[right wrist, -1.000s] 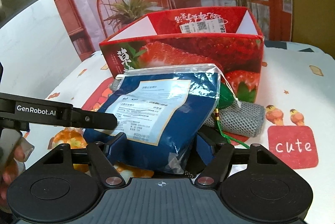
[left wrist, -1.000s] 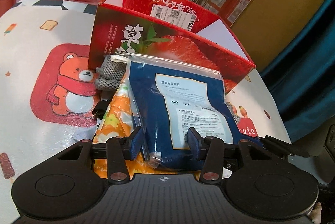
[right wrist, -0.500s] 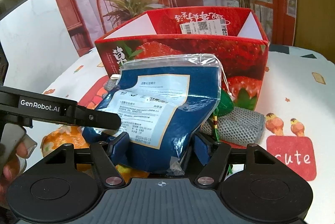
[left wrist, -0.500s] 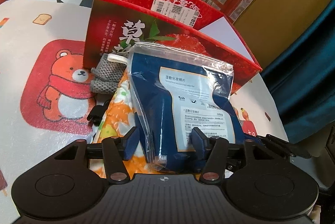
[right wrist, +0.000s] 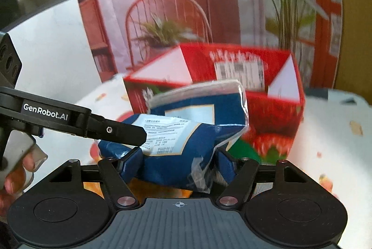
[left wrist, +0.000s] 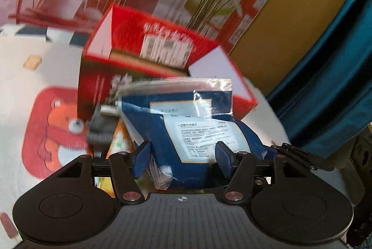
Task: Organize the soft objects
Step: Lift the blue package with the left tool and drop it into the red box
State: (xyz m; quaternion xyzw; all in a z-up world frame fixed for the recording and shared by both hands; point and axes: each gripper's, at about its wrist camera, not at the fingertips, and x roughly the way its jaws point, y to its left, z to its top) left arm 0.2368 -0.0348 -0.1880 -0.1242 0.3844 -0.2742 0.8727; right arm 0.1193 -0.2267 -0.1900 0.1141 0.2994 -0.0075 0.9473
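A blue packet in a clear bag with a white label (left wrist: 197,132) (right wrist: 186,156) hangs above the table, gripped from both sides. My left gripper (left wrist: 182,156) has it between its fingers; the jaws are opening, with the pads still against the packet. My right gripper (right wrist: 177,160) is shut on the packet's near end. The left gripper's black finger (right wrist: 116,130) lies across the packet's left side. Behind stands the open red strawberry box (left wrist: 130,39) (right wrist: 274,123). Under the packet lie an orange patterned item (left wrist: 121,139) and a grey knitted item (left wrist: 102,130).
The tablecloth (left wrist: 21,95) carries a red bear print (left wrist: 58,128). A teal curtain (left wrist: 337,63) hangs at the right. A person's hand (right wrist: 14,177) grips the left handle. A green item (right wrist: 246,151) shows by the box's front wall. A printed backdrop stands behind the box.
Both grippers have risen with the blue packet, lifting it off the pile. The packet's top now bends over. The box's opening shows more from above.
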